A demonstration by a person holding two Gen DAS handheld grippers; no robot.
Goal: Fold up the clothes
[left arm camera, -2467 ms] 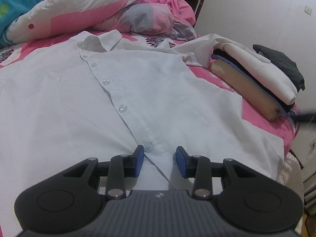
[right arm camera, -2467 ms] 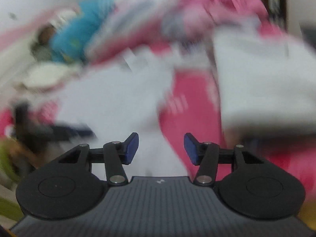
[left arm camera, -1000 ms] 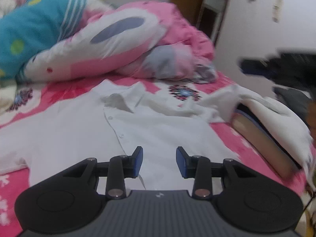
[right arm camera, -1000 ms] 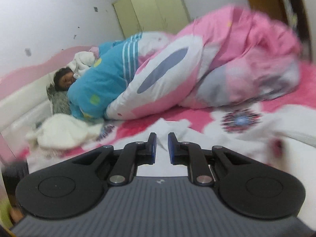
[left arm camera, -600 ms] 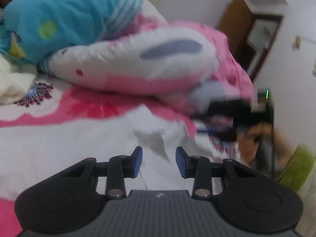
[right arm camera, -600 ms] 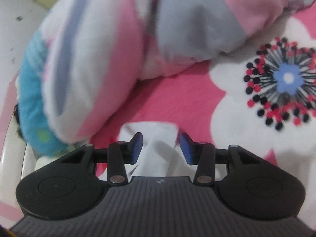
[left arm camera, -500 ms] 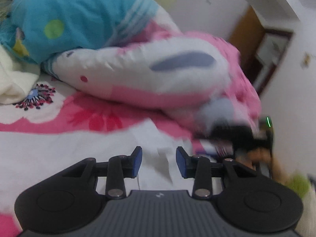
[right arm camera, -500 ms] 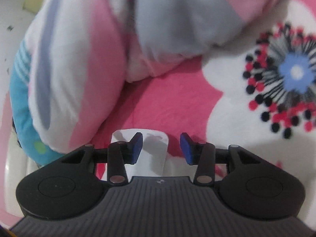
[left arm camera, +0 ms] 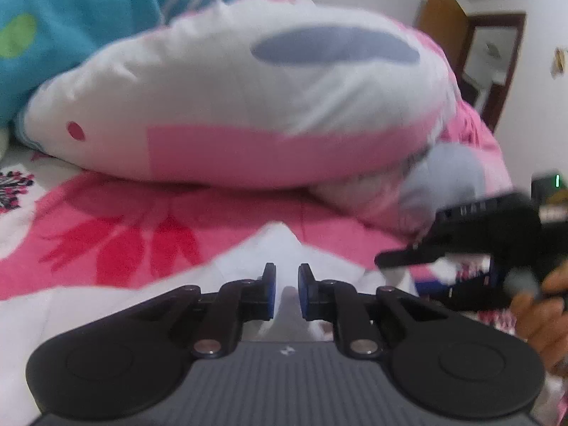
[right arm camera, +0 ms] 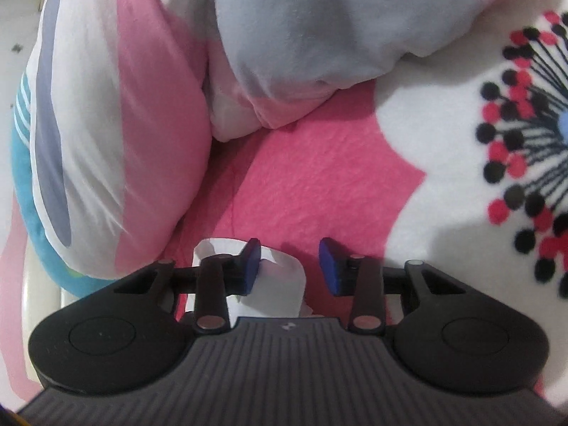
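One white shirt [left arm camera: 277, 248], one pink-and-white quilt [left arm camera: 248, 106], one floral bedsheet [right arm camera: 319, 177], two grippers.

Each black claw [left arm camera: 285, 291] [right arm camera: 289, 266] has 2 blue-padded fingers, silver pivot screws and a ribbed grey body.

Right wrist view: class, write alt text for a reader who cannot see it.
The right gripper hangs open over a pink floral bedsheet, its blue pads either side of a white shirt collar tip. A bunched pink, white and grey duvet fills the top of the frame.
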